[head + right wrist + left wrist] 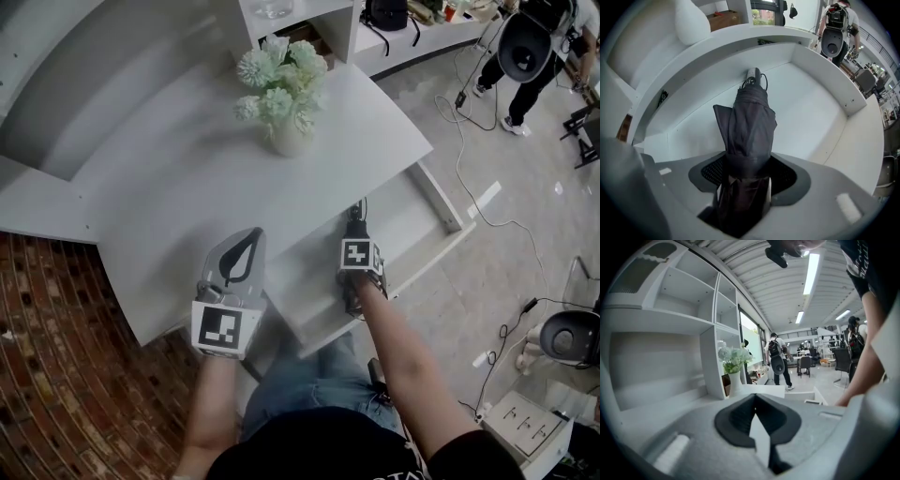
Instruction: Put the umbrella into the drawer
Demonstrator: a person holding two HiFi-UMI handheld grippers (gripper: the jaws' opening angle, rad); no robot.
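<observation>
A dark grey folded umbrella [749,122] hangs downward inside the open white drawer [834,79]. My right gripper [744,164] is shut on its upper part. The umbrella's far end with its strap [753,75] is close to the drawer floor near the back wall. In the head view the right gripper [357,234] points steeply down into the drawer [441,202] at the desk's right side. My left gripper [246,246] hovers over the desk's front edge, left of the drawer. In its own view the left gripper [754,397] is shut with nothing in it.
A white vase of pale flowers [281,89] stands on the desk behind both grippers, also seen as the vase [733,366]. White shelves [670,310] rise at the left. A person with a backpack [530,47] walks beyond the desk. Cables [469,159] lie on the floor.
</observation>
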